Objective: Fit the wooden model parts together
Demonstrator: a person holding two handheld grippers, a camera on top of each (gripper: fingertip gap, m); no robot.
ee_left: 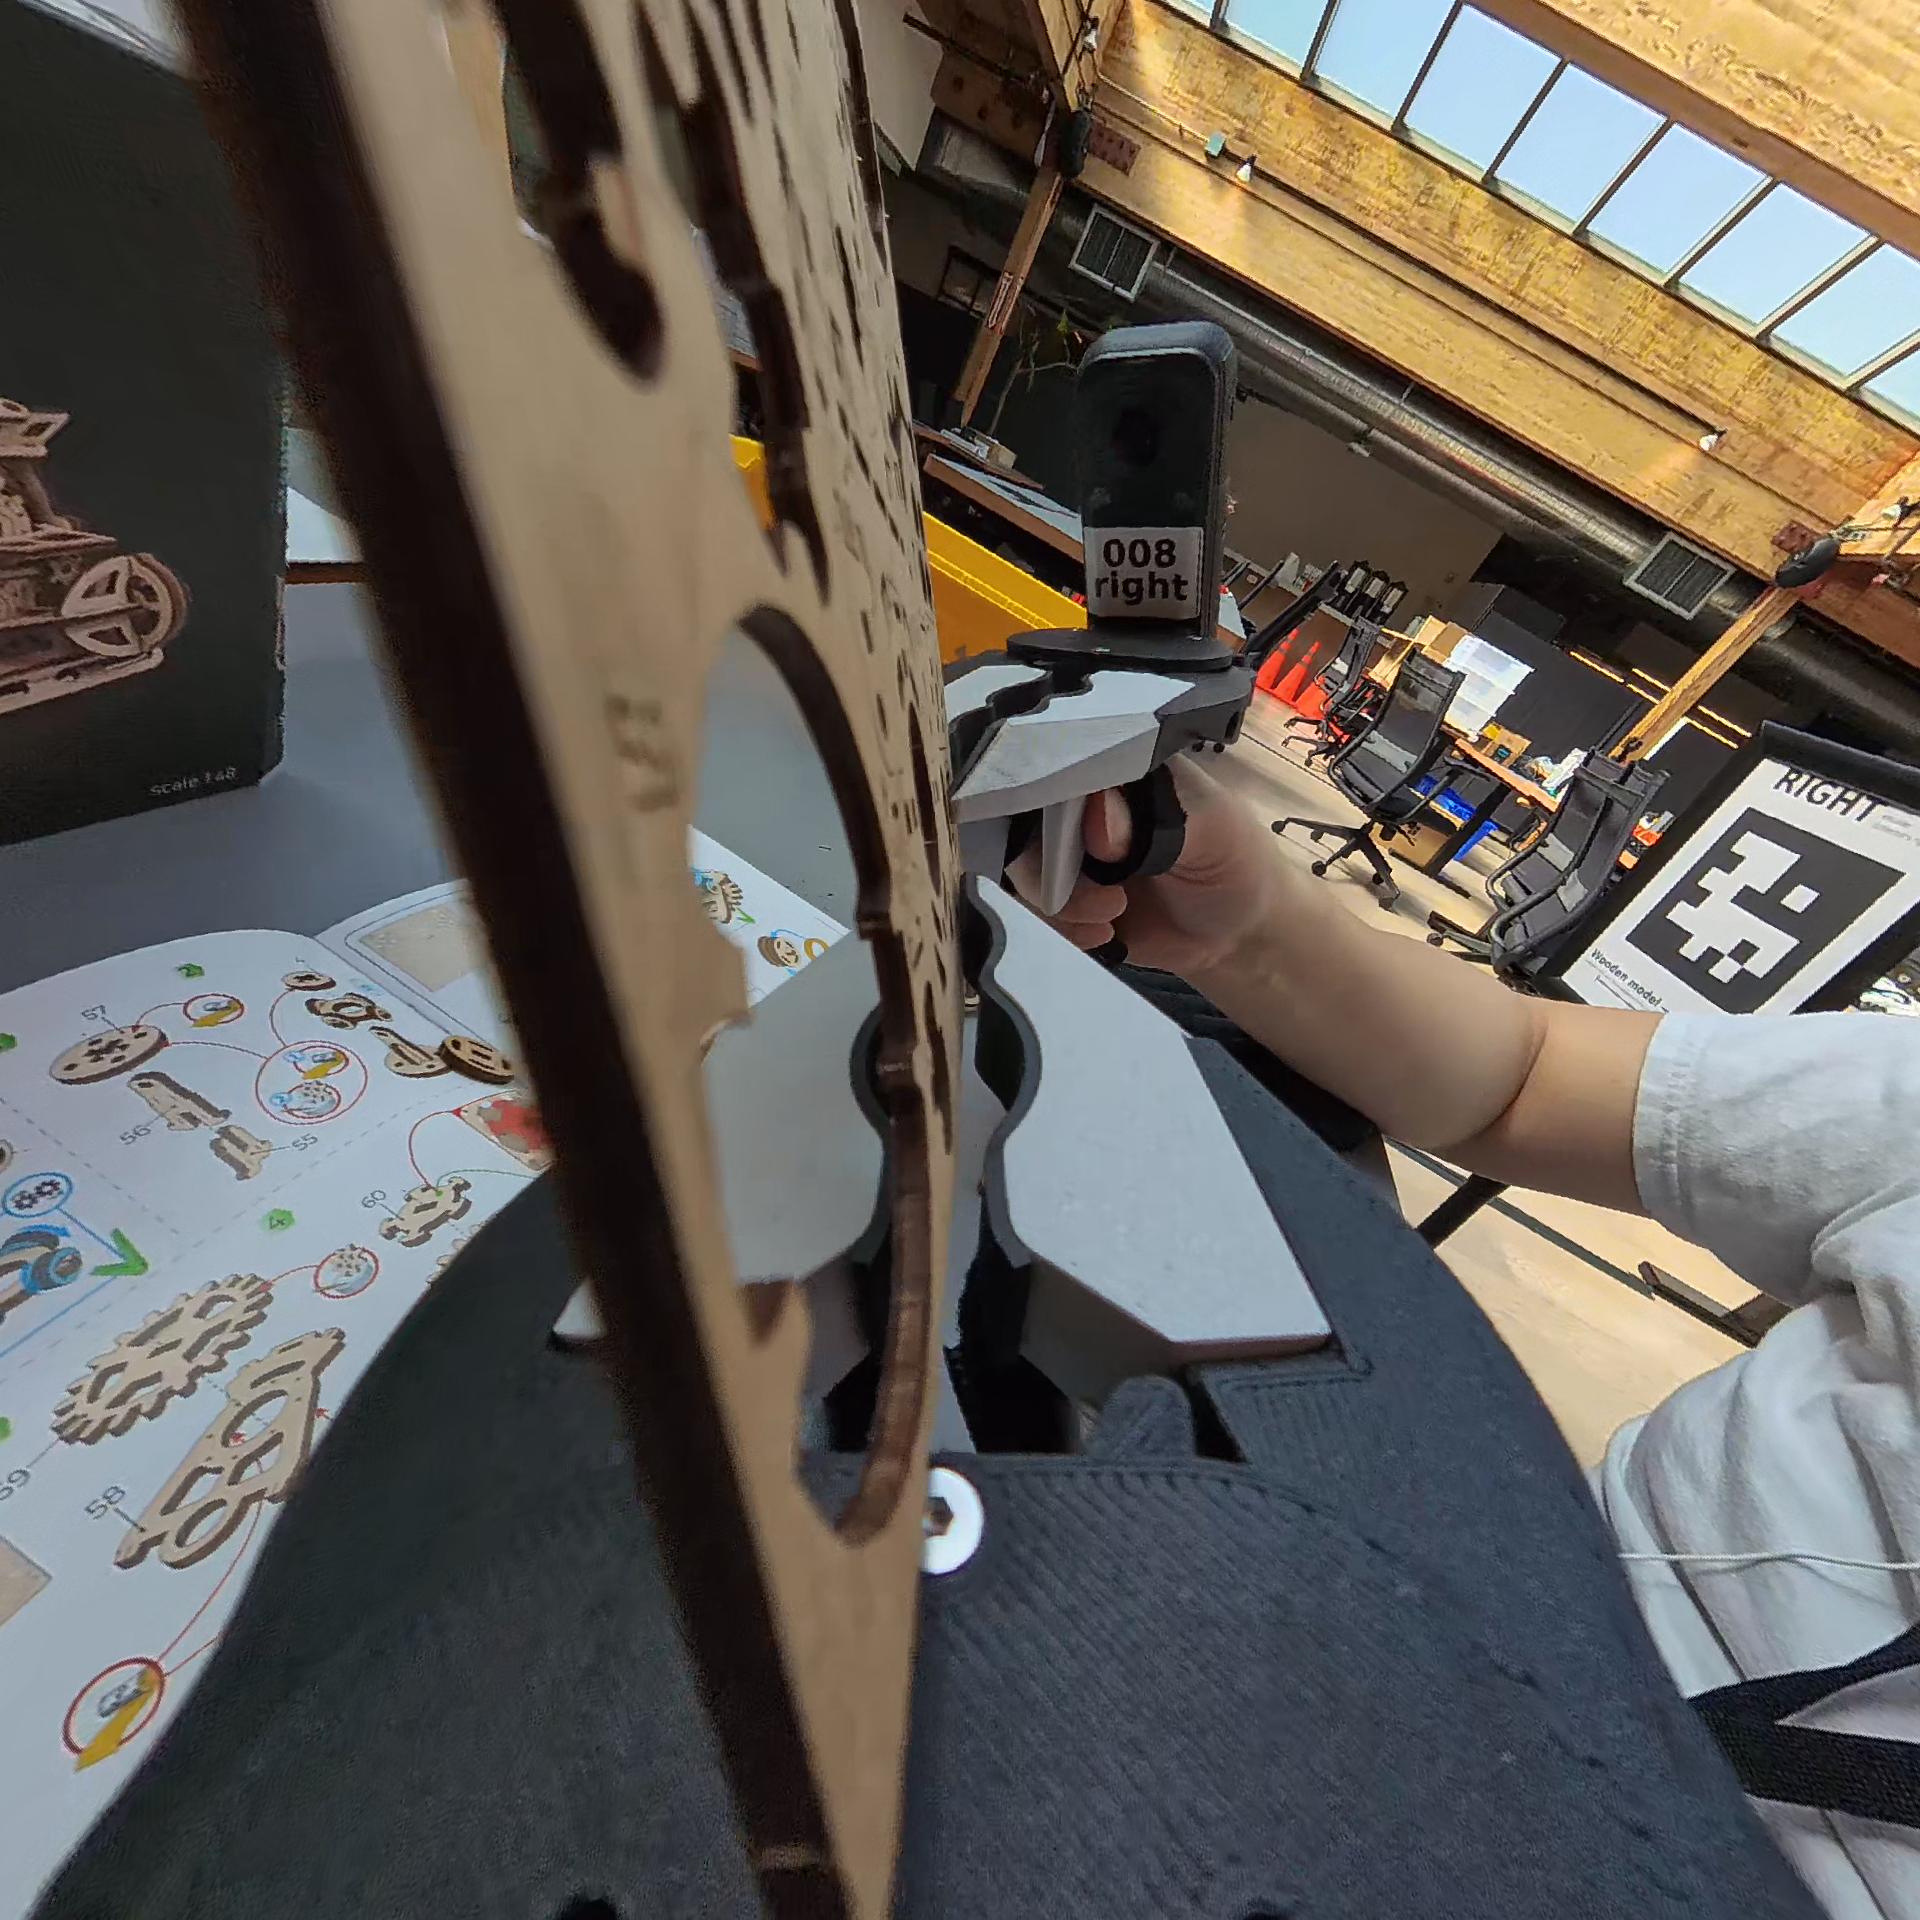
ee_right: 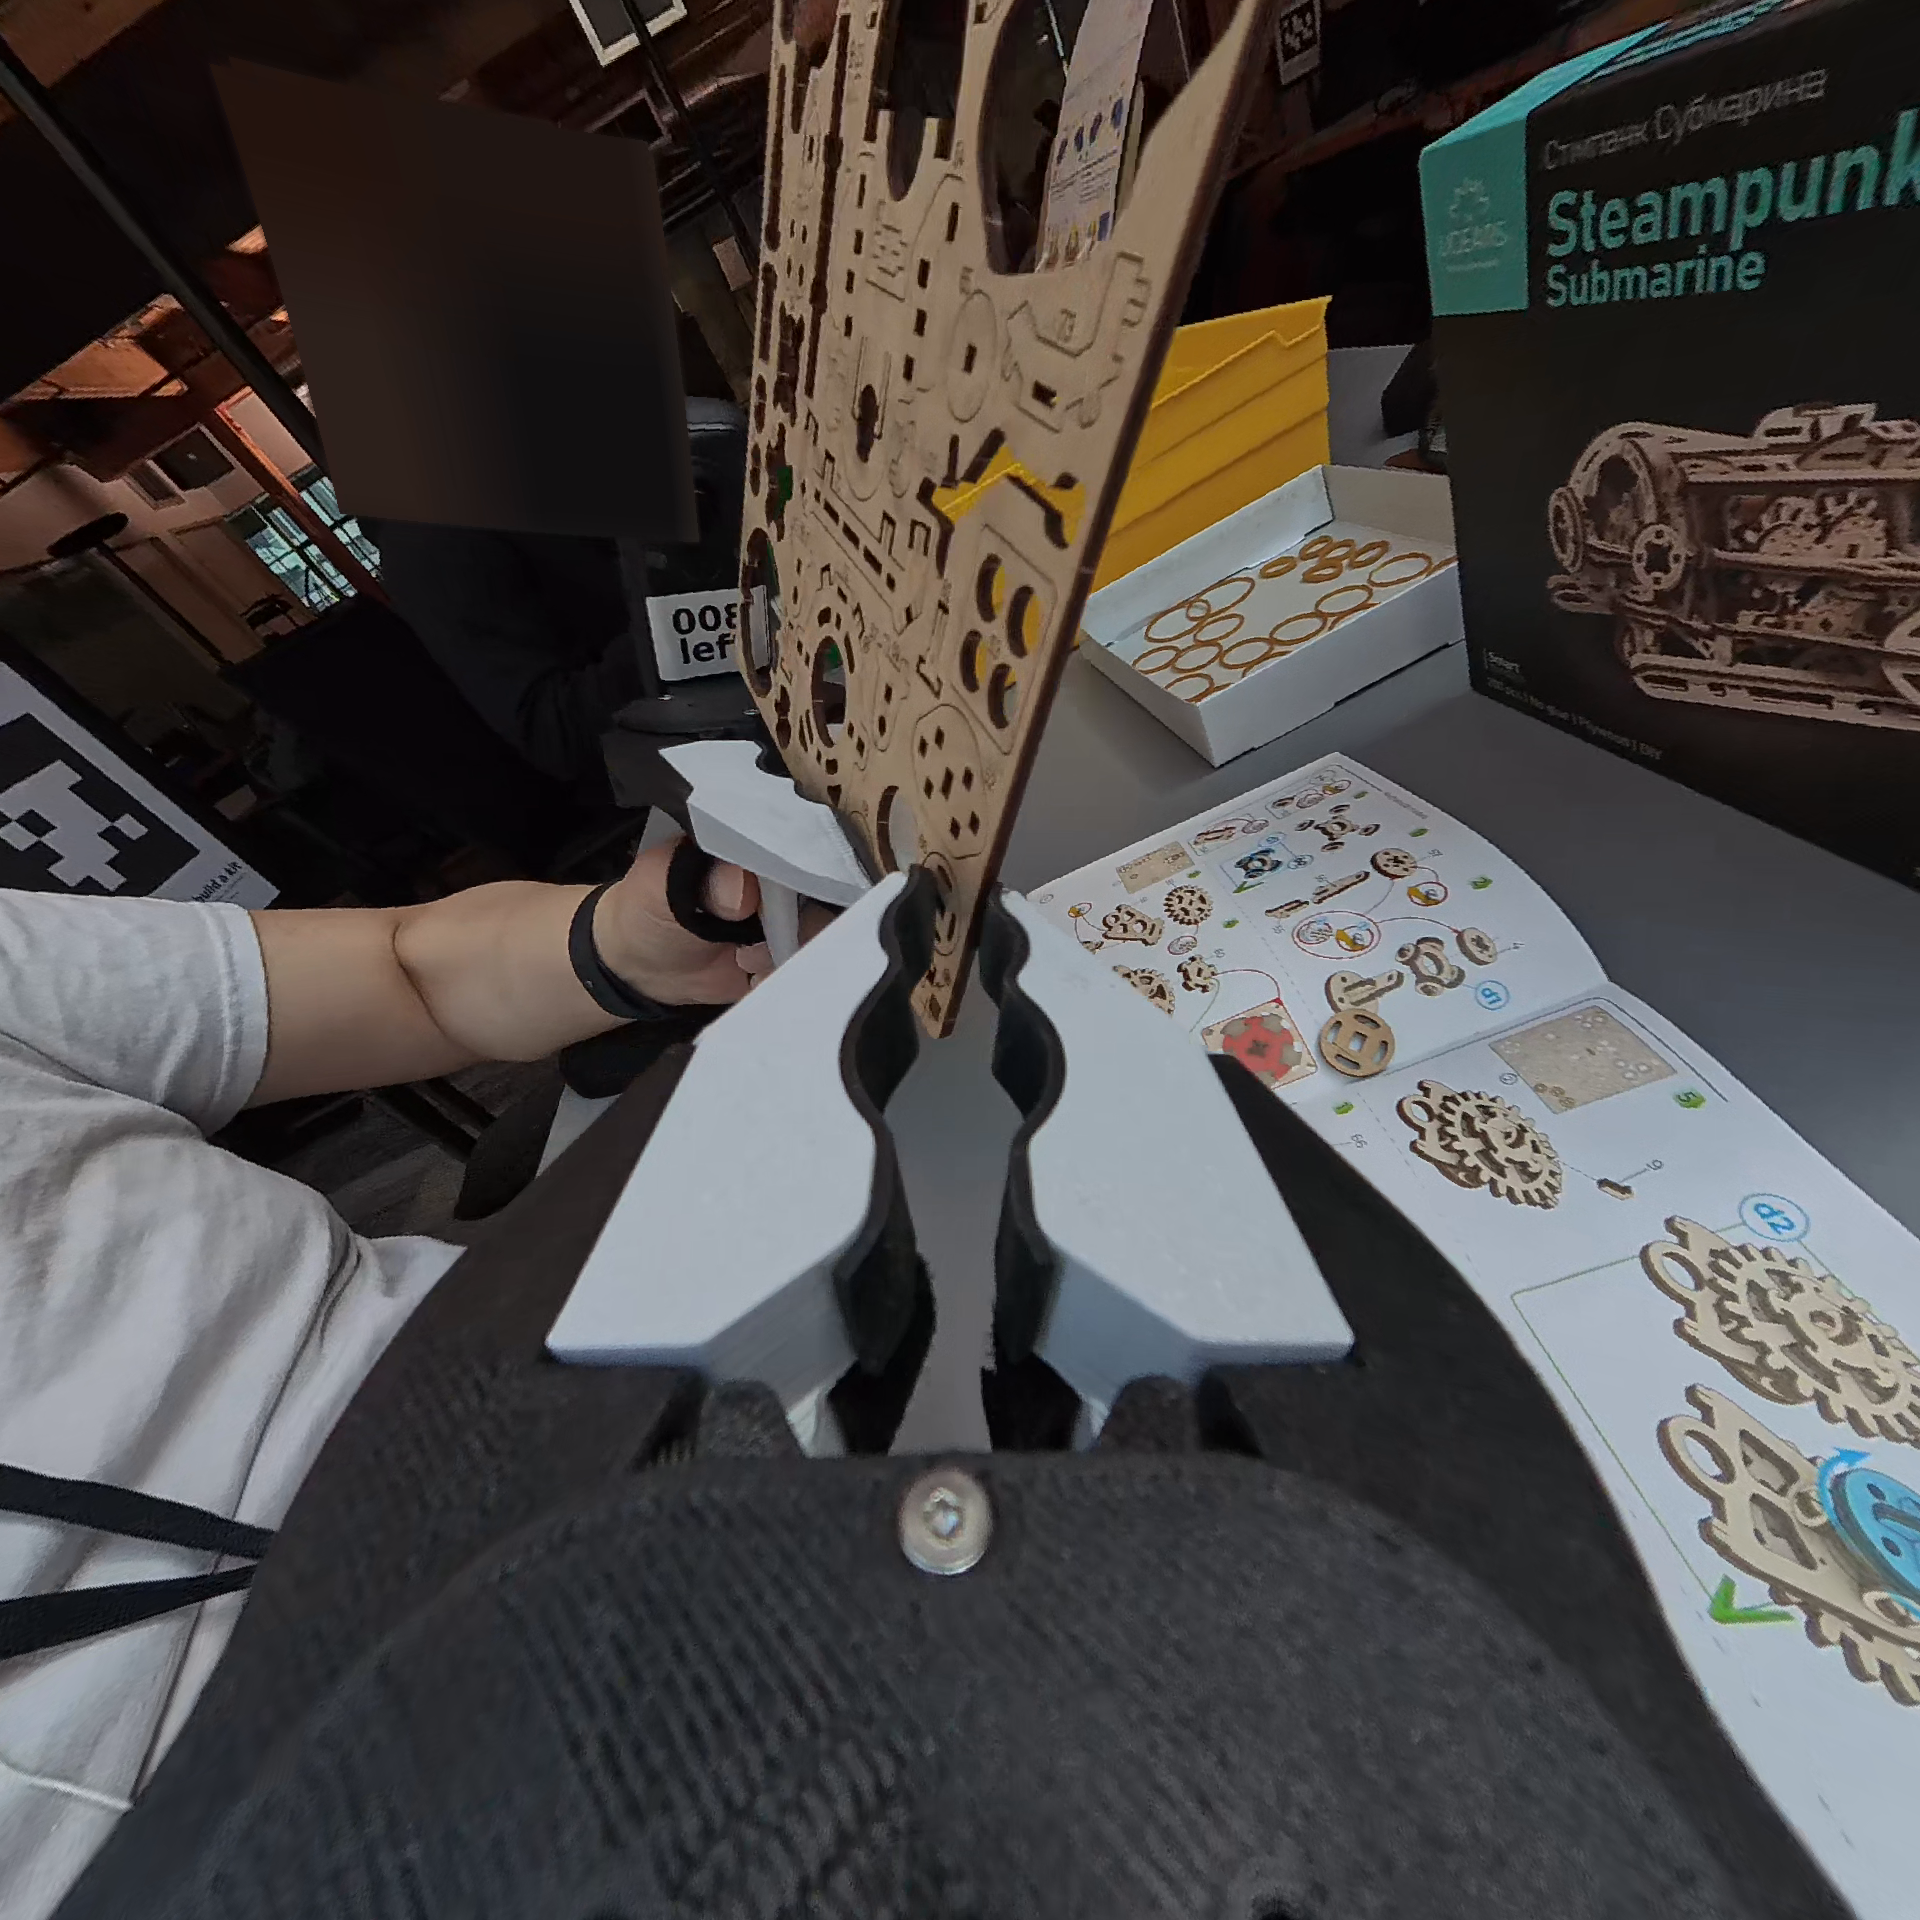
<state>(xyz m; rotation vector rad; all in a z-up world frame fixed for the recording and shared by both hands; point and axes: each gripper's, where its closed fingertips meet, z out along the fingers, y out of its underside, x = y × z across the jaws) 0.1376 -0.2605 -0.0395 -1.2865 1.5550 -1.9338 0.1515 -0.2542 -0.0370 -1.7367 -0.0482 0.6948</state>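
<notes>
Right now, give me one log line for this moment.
left gripper: shut on sheet | right gripper: shut on sheet corner | sheet: upright, above manual | parts: none freed

The left tongs (ee_left: 920,1049) are held level, their jaws closed to a narrow slot. The right tongs (ee_right: 951,935) are pointed forward and slightly upward, the tips pinched together while the wavy pads (ee_right: 883,1039) stand apart further back. Each handle is gripped by a bare-forearmed hand (ee_left: 1174,883), one finger through the trigger loop.
</notes>
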